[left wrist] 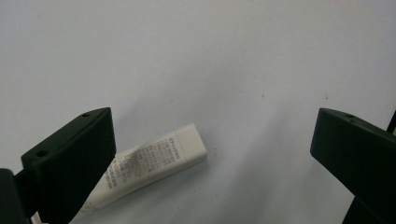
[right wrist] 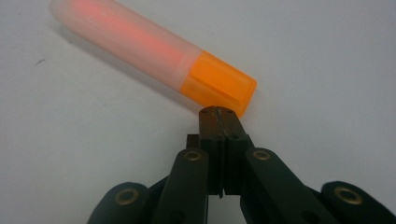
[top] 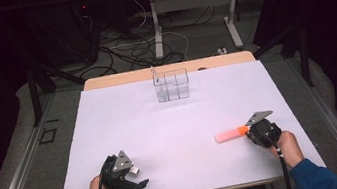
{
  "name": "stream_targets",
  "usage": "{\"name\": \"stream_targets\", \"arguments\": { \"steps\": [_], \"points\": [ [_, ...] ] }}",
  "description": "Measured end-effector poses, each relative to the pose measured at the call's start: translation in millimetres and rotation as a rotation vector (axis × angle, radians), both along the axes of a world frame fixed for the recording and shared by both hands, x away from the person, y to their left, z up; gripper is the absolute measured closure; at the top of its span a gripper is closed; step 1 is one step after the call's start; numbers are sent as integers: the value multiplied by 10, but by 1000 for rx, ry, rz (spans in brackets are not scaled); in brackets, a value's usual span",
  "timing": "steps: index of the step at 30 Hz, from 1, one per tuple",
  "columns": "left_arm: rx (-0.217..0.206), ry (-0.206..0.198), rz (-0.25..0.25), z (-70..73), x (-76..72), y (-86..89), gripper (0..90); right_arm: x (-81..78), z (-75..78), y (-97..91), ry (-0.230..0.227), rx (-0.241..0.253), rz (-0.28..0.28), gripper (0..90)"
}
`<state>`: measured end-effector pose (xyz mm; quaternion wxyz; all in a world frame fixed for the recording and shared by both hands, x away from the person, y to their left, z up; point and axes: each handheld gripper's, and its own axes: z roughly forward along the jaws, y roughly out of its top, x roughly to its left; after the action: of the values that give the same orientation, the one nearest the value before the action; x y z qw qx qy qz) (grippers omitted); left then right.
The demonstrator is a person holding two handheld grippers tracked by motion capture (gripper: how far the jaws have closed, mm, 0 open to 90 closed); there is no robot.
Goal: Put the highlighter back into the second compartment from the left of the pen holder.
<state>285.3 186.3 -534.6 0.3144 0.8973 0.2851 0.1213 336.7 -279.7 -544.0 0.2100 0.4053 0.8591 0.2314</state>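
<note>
Part of the small white tube w/ printed label (left wrist: 154, 165) is lying hidden behind one jaw of the left gripper (left wrist: 210, 154) in the left gripper view, its far end cut off at the bottom edge, and the print is too fine to read; the jaws are standing wide apart w/ nothing between the pads, the tube's white cap poking into the gap on the table. In the high view the left gripper (top: 136, 180) is sitting near the front-left corner, the tube showing as just a small white bit (top: 133, 171) beside it. The right gripper (right wrist: 218, 112) is showing its jaws pressed fully together, gripping nothing, tips right up against the orange cap end of the translucent pink-orange highlighter pen (right wrist: 154, 58); whether tips and cap are actually touching is hard to tell. In the high view the right gripper (top: 250, 130) is sitting at the right side of the table, the highlighter (top: 232, 133) lying flat just to its left, pointing toward the centre. A clear plastic box w/ compartments (top: 171, 85) is standing upright near the far edge, well apart from both grippers; its contents can't be made out. The surface is a white sheet (top: 176, 123) covering a light wooden table (top: 118, 77). The room beyond is dark, w/ tangled black and white cables (top: 134, 49) on a grey floor and the legs of another desk (top: 157, 30).
</note>
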Motion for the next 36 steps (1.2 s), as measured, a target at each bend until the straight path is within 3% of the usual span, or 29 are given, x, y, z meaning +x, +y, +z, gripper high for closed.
{"name": "stream_targets", "arguments": {
  "steps": [3, 6, 8, 22, 34, 36],
  "points": [
    [12, 22, -9, 15, 2, 2, 2, 56, 2, 10, -9, -2, -18, 900],
    [13, 21, -8, 15, 1, 2, 2, 121, 11, 31, -9, -5, -29, 900],
    [3, -2, 2, 2, -3, -4, 2, 179, 3, 54, -9, -5, -34, 900],
    [3, -4, 5, 4, -4, -1, 2, 528, 9, 213, -26, 13, -73, 900],
    [2, -2, 3, 0, -2, 0, 3, 774, -33, 422, -47, 63, -53, 900],
    [3, -5, 5, 4, -5, -1, 2, 800, -27, 468, -33, 59, -44, 900]
  ]
}}
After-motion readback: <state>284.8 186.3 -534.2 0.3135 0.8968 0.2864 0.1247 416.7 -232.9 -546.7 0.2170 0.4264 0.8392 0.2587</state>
